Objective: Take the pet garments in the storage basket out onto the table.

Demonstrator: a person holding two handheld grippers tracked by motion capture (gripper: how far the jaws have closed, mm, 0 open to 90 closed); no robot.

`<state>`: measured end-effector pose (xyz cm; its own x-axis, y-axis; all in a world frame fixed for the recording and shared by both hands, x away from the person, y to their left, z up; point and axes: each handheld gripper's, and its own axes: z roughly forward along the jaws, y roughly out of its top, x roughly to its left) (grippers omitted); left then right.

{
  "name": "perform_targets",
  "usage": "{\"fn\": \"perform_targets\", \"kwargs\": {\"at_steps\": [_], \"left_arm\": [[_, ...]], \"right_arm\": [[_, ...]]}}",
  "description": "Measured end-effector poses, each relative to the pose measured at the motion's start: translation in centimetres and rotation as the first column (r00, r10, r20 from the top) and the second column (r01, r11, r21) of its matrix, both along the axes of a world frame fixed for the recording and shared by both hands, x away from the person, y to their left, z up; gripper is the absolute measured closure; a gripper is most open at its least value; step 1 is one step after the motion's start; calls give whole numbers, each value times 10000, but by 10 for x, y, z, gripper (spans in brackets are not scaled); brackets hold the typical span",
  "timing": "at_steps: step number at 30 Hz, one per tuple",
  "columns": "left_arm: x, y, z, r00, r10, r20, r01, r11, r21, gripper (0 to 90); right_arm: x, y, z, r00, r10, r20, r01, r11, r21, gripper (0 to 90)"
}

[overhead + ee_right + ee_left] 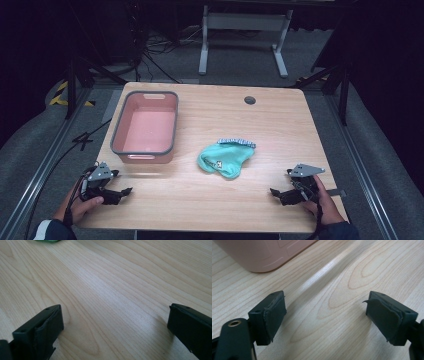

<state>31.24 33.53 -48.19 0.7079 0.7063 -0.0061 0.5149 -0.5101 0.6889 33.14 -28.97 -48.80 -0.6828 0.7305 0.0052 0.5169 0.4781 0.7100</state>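
Table (210, 200) of pale wood grain, rounded corners, w/ a small dark round grommet (250, 100) near its far edge. Pink bin (146, 128) w/ grey rim sits on the far-left part of the top, long side running away from the person, nothing visible inside. Teal sock (225, 158) lies crumpled near the table's middle, just right of the bin but apart from it; a patterned cuff band runs along its far edge and a small dark tag shows on its left part. Left gripper (125, 191) rests at the near-left corner, held in the person's left hand (82, 205), grey three-cornered plate on top, jaws pointing right toward the table's centre. In the left gripper view the two black jaws stand wide apart w/ bare wood between them, nothing gripped; pad edges look a bit frayed, and the pink bin's (264, 255) rounded lower corner sits ahead at upper left, close but not touching. Right gripper (276, 193) rests at the near-right corner in the right hand (325, 202), also w/ grey plate, jaws pointing left. In the right gripper view its jaws are likewise spread wide over bare wood, holding nothing; a sliver of the teal sock (47, 240) shows at the top edge, well ahead. Both grippers are well apart from the sock and from each other. Beyond the table: grey floor, cables, a white frame stand (243, 35).
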Motion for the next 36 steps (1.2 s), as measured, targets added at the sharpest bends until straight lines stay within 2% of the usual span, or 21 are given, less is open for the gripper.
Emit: {"fn": "perform_targets", "kwargs": {"at_steps": [4,36], "left_arm": [[-3,1,0,9998,217,-29,-217,9998,-4,154],[-2,-1,-1,9996,286,-57,-286,9996,-10,120]], "right_arm": [[-1,0,0,10000,-58,-12,58,10000,2,6],[-2,-1,0,9999,-132,11,132,9999,-14,6]]}}
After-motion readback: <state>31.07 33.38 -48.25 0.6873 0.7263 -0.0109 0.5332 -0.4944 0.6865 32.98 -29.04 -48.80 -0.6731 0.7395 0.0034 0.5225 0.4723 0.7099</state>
